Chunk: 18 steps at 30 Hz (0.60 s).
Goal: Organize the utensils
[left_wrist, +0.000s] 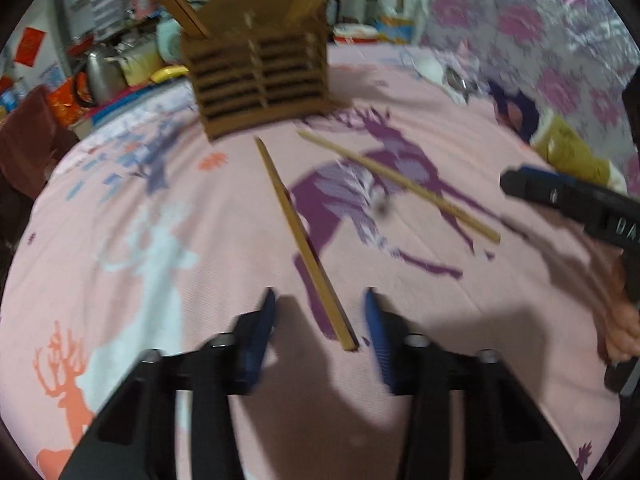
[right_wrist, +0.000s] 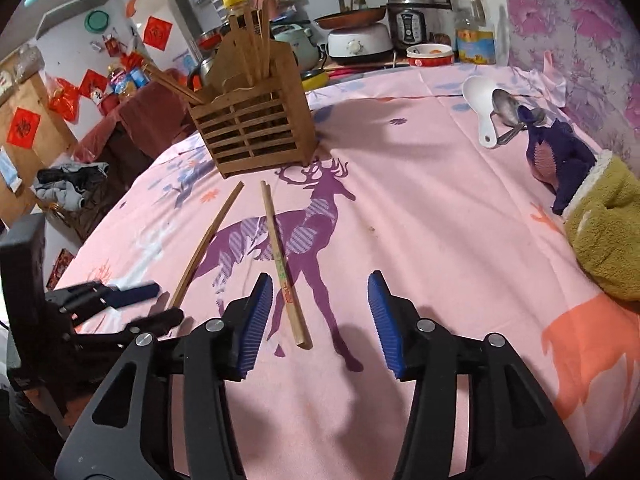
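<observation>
A slatted wooden utensil holder (left_wrist: 260, 80) (right_wrist: 252, 132) stands on the pink deer-print cloth with several chopsticks upright in it. Two loose chopsticks lie in front of it. In the left wrist view my left gripper (left_wrist: 320, 320) is open, low over the cloth, with the near end of the darker chopstick (left_wrist: 304, 244) between its fingers. The paler chopstick (left_wrist: 400, 184) lies to its right. In the right wrist view my right gripper (right_wrist: 320, 316) is open, with the paler chopstick's (right_wrist: 282, 264) near end between its fingers. The darker chopstick (right_wrist: 208, 244) lies left, by my left gripper (right_wrist: 144, 304).
A white plastic spoon (right_wrist: 482, 108) and a metal spoon (right_wrist: 506, 108) lie at the far right of the table. A purple and olive cloth bundle (right_wrist: 592, 208) sits at the right edge. Cookers, bottles and clutter stand behind the table.
</observation>
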Each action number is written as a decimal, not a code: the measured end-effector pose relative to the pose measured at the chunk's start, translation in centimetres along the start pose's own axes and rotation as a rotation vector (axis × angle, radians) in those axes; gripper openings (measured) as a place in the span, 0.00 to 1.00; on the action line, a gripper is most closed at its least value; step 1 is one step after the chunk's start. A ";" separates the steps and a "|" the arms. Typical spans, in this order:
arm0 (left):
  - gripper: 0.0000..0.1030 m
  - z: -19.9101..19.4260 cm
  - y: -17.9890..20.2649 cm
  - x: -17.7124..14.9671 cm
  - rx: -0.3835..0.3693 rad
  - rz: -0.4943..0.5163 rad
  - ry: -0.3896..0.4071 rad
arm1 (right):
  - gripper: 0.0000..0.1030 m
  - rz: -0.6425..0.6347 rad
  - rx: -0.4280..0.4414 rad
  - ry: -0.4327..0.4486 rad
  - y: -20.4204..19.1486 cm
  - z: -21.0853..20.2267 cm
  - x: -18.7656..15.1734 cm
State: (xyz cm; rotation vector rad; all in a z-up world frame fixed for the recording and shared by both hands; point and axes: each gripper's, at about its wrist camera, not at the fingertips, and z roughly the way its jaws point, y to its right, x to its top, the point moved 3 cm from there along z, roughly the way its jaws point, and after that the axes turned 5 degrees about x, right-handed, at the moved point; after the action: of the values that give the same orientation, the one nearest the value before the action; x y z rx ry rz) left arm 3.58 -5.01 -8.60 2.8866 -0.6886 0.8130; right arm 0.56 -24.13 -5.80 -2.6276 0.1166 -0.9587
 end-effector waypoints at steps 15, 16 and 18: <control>0.21 -0.3 -5.8 -0.7 0.038 -0.182 -0.025 | 0.49 0.009 -0.014 -0.007 0.4 0.2 -0.1; 0.23 -0.3 -5.6 -0.7 0.046 -0.170 -0.023 | 0.49 0.010 -0.013 -0.010 0.4 0.2 -0.1; 0.24 -0.2 -5.2 -0.7 0.066 -0.150 -0.017 | 0.49 0.008 -0.012 -0.015 0.3 0.3 -0.2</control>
State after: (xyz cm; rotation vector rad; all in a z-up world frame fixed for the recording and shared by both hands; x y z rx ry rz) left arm 5.17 -0.01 -8.49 2.9624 -0.4476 0.8076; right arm 0.59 -24.29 -6.22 -2.6430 0.1303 -0.9383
